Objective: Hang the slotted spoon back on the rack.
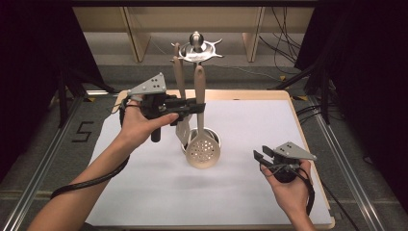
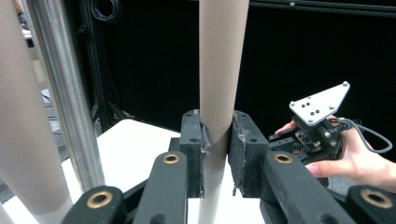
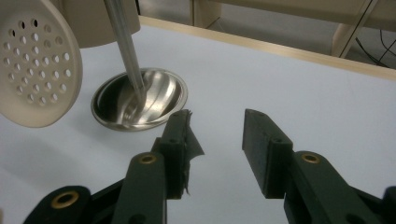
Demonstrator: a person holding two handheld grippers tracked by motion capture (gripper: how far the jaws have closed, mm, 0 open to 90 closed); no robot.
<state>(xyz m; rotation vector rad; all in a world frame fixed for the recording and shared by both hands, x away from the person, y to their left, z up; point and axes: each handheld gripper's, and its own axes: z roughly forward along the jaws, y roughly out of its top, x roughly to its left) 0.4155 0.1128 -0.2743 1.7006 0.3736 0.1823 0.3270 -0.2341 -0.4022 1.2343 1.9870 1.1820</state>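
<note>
A metal utensil stand (image 1: 196,48) rises from a round base (image 1: 213,135) on the white table (image 1: 144,192). A beige perforated skimmer (image 1: 203,151) hangs upright beside the pole, its top end right under the ring of hooks. My left gripper (image 1: 192,108) is shut on the skimmer's handle (image 2: 217,70), which runs vertically between the jaws of the left gripper (image 2: 217,140). A second beige utensil (image 1: 179,77) hangs behind it. Over the right side of the table my right gripper (image 1: 262,156) stands open and holds nothing. From the right gripper (image 3: 217,126) I see the skimmer head (image 3: 37,70) and base (image 3: 140,98).
The stand's pole (image 2: 65,93) passes close to the left of my left jaws, with the other utensil's handle (image 2: 18,140) beyond it. A wooden border (image 1: 308,144) rims the table. Wooden frames and cables lie on the floor behind. Dark curtains hang at both sides.
</note>
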